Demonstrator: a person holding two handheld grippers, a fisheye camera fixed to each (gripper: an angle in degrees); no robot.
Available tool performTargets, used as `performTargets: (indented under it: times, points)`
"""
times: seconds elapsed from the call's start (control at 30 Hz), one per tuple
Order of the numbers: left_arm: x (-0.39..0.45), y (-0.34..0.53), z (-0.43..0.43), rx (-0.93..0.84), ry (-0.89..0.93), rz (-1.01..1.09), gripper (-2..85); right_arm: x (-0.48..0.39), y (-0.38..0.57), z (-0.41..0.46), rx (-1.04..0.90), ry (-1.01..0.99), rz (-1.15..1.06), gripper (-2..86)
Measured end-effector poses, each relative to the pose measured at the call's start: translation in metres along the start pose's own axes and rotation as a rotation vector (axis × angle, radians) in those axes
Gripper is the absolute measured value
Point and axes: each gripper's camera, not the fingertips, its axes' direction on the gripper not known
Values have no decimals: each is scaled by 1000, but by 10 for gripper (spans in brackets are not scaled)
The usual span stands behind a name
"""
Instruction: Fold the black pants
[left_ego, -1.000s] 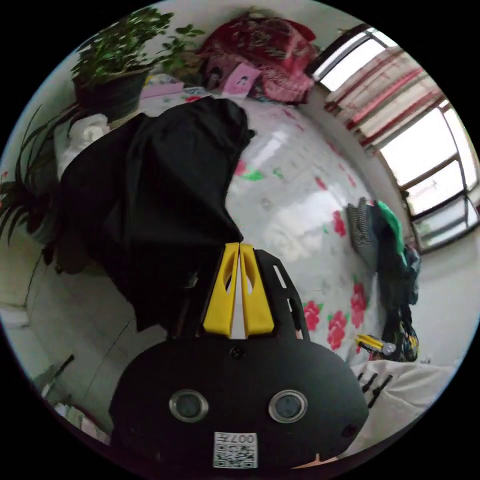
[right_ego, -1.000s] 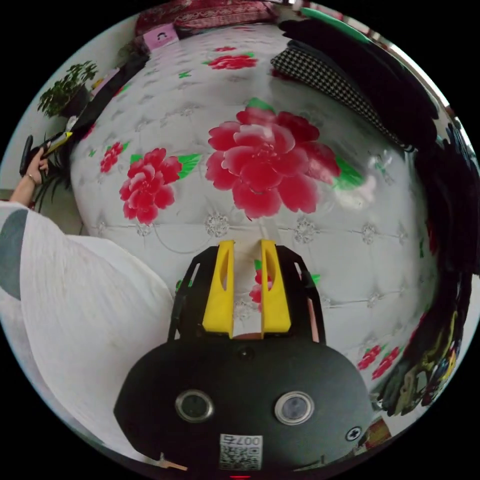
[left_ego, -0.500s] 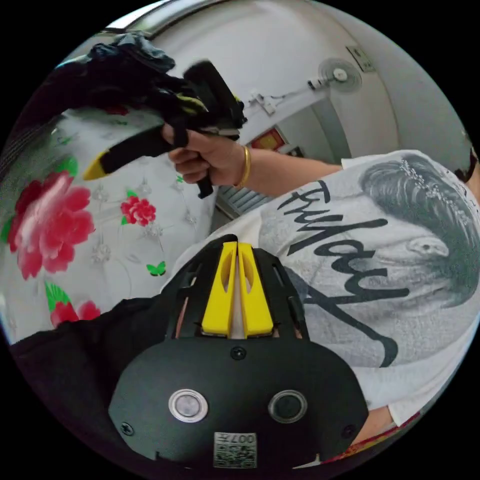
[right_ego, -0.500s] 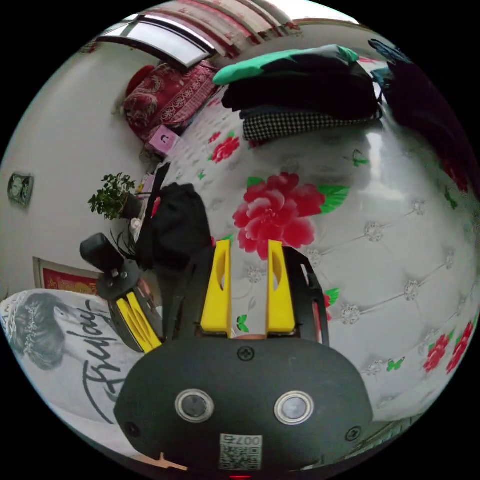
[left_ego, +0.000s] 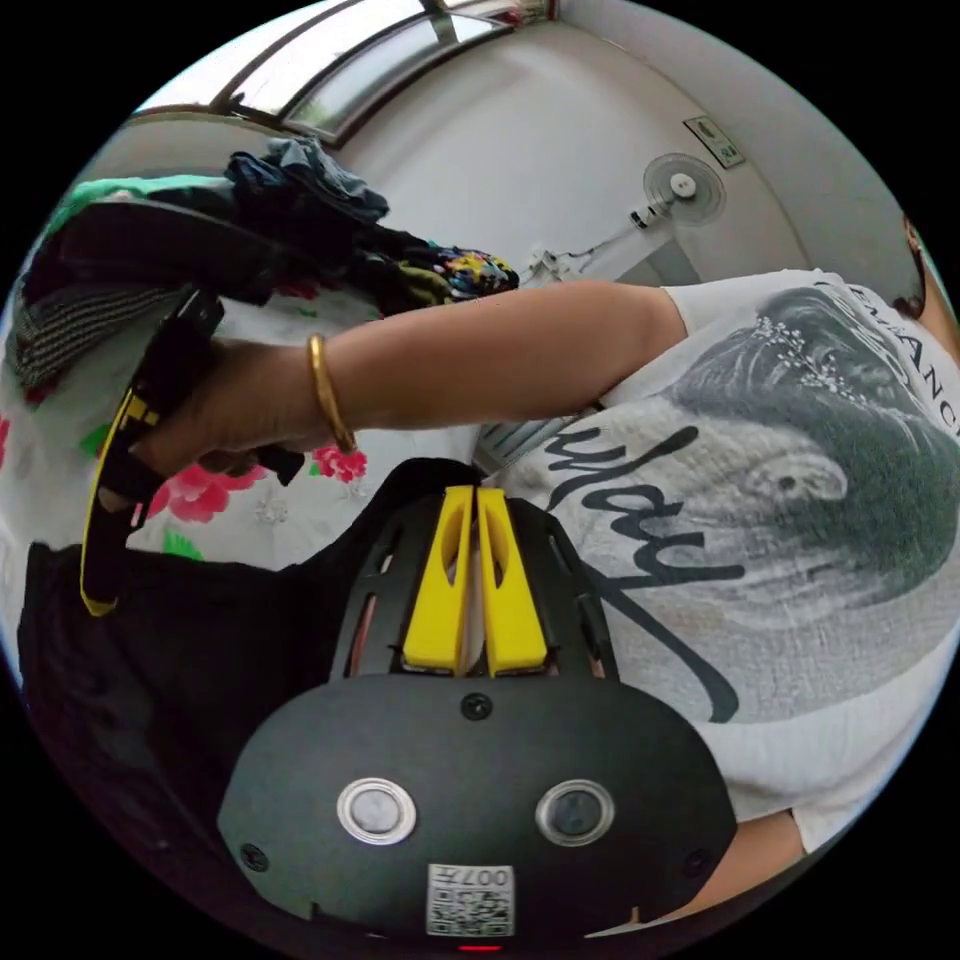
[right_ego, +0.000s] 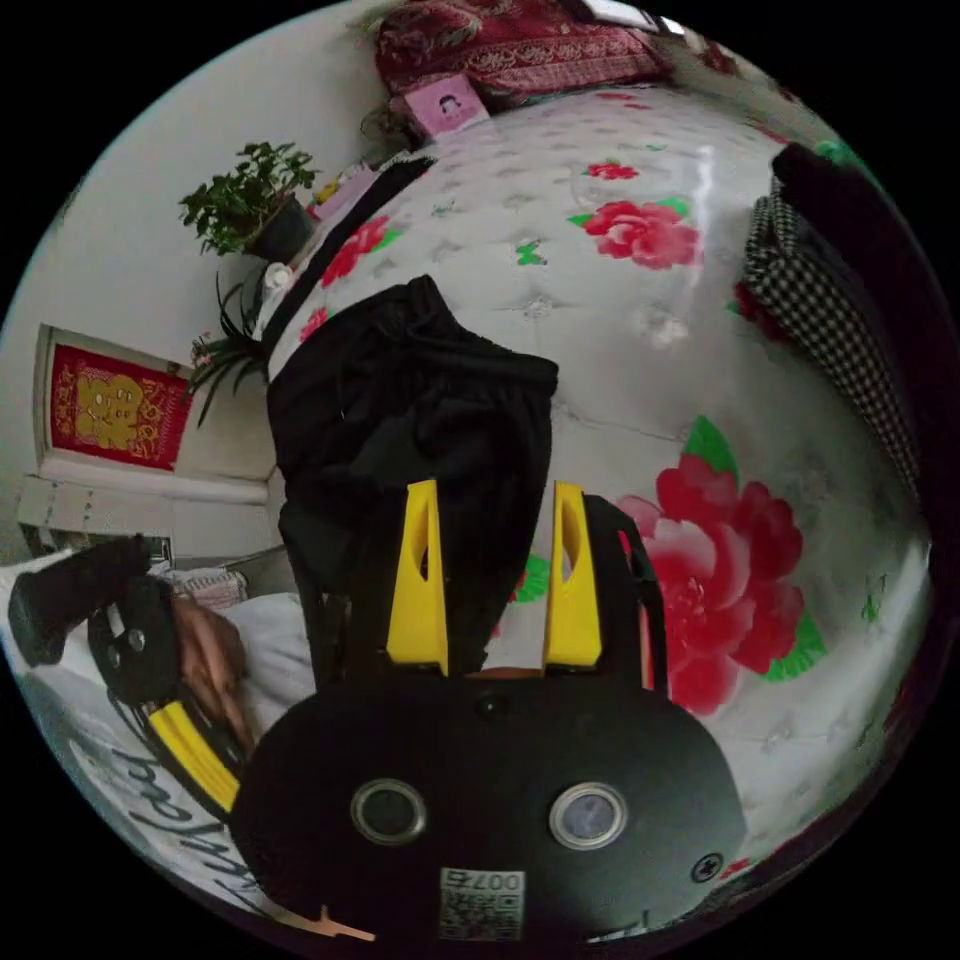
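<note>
The black pants lie bunched on the flowered mattress, waistband toward the far side. My right gripper hovers open just over their near end, one yellow jaw on each side of the dark cloth. In the left gripper view the pants spread at lower left, and a hump of black cloth sits at the tips of my left gripper, whose jaws are pressed together. A hand with a gold bangle holds the right gripper over the pants. The left gripper appears at lower left, close to the person's white shirt.
A stack of folded clothes with a checked piece sits on the mattress's right side; the same stack appears in the left gripper view. Red bedding lies at the head. A potted plant stands beside the bed. The person's torso is close.
The left gripper has drawn the pants from the bed's plant-side edge toward the person. The right gripper has swung from bare mattress to just above the pants, still open.
</note>
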Motion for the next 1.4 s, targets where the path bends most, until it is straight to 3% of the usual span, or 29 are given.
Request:
performTargets:
  times: [0.13,0.2,0.27,0.43,0.53,0.7,0.83,1.0,1.17,1.27,1.4]
  points:
    - [-14,34,-43,141,-141,-134,22,-11,-29,33,-126,-6,27,84]
    - [-23,63,-71,240,-199,-233,39,-24,-30,34,-109,117,21,40]
    - [-35,123,-113,394,-334,-438,51,-30,-29,39,-190,144,-24,18]
    - [-44,257,-173,588,-724,-1022,73,-10,2,-8,-35,162,28,1]
    - [-56,279,-177,498,-893,-1189,81,13,46,-54,90,200,115,-1]
    - [-131,211,-131,324,-799,-1072,76,59,169,-129,185,439,389,-2]
    - [-192,85,-50,80,-856,-759,9,92,273,-172,204,543,663,-1]
    - [-251,-53,34,-96,-826,-434,-7,110,420,-215,249,540,1054,10]
    - [-276,-161,112,-291,-796,-237,-9,86,470,-249,395,552,1108,27]
    - [-255,-172,121,-222,-872,-209,-10,87,466,-264,483,484,1035,32]
    - [-228,-127,91,-140,-937,-308,-9,114,428,-269,446,436,883,35]
